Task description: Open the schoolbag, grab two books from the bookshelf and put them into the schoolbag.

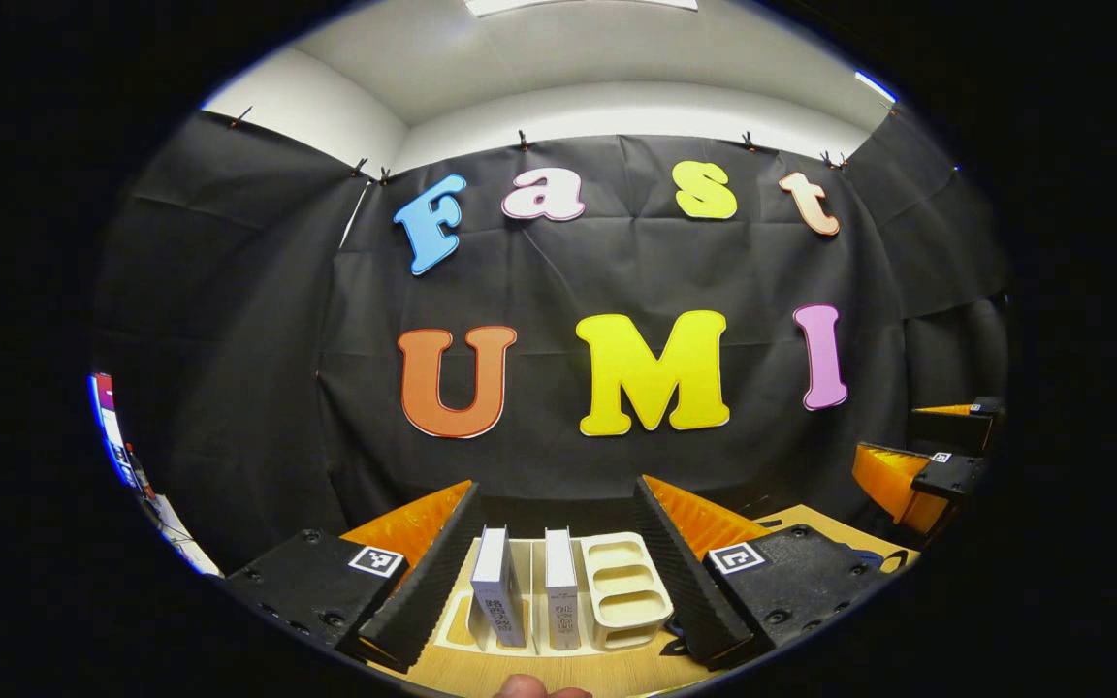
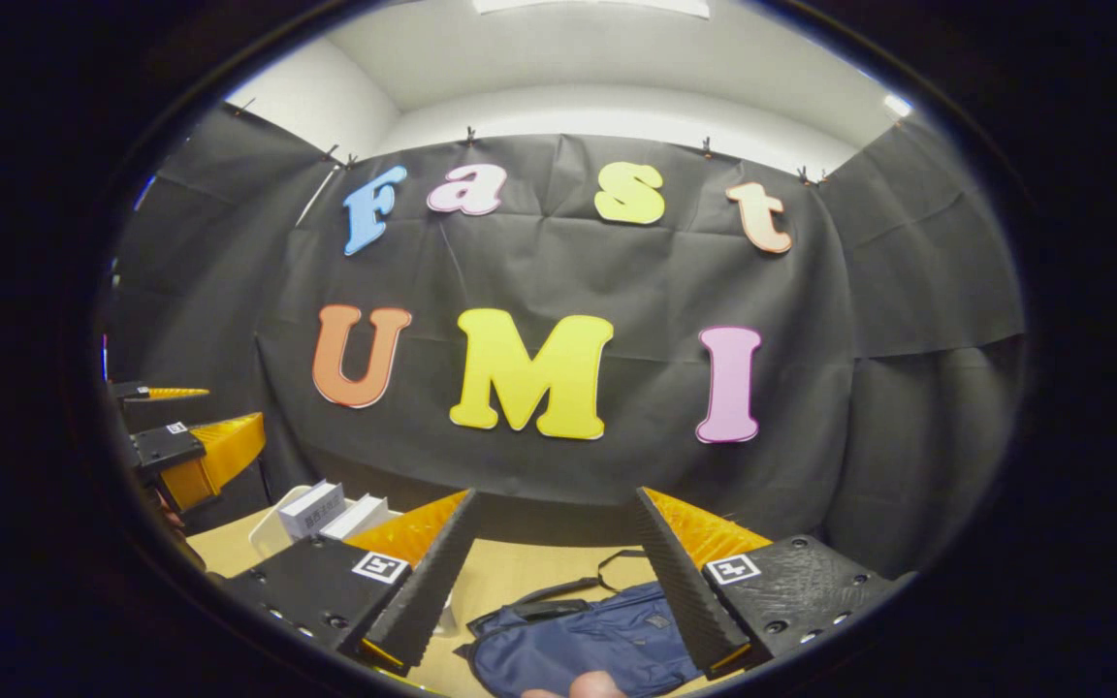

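On the table (image 2: 510,582), flat navy schoolbag (image 2: 583,640)

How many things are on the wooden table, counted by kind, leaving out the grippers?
White upright books: 2
Cream plastic slotted bookshelf rack: 1
Dark blue fabric schoolbag: 1
Total: 4
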A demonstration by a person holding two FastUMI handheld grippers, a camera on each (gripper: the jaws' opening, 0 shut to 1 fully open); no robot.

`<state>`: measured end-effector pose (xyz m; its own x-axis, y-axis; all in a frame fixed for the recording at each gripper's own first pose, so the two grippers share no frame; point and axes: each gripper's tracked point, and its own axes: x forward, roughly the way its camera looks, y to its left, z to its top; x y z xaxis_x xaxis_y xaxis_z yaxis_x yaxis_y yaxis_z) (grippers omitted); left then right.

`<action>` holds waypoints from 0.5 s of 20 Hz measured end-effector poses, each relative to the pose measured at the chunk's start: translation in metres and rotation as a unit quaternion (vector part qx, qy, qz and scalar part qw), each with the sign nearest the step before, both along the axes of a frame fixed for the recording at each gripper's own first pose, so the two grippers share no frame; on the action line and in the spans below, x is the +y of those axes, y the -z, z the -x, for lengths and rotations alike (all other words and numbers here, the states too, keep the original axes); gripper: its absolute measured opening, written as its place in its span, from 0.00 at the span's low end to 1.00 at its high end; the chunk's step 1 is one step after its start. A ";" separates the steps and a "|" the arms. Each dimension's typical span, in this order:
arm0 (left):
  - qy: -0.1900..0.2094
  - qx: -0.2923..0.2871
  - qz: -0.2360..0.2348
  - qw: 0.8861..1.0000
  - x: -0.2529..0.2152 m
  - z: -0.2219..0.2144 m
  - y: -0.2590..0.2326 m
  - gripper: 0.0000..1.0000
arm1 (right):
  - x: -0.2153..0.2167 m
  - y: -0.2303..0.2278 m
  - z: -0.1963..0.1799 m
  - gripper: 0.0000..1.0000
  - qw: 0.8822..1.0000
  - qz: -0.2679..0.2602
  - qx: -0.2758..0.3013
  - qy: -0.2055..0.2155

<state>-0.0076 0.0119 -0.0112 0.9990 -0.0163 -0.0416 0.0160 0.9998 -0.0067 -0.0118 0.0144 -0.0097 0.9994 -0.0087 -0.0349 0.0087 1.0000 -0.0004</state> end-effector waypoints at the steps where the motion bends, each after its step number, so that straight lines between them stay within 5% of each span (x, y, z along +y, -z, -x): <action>1: 0.001 0.002 0.000 1.000 0.000 0.000 0.001 0.98 | 0.001 0.001 0.000 0.96 1.000 0.001 0.003 -0.001; 5: 0.003 0.004 0.002 1.000 0.000 0.002 0.004 0.98 | 0.009 0.029 -0.004 0.95 0.999 0.017 0.033 -0.008; 10: 0.007 0.015 0.003 1.000 0.000 0.010 0.006 0.98 | 0.025 0.117 -0.003 0.96 0.991 0.052 0.117 -0.036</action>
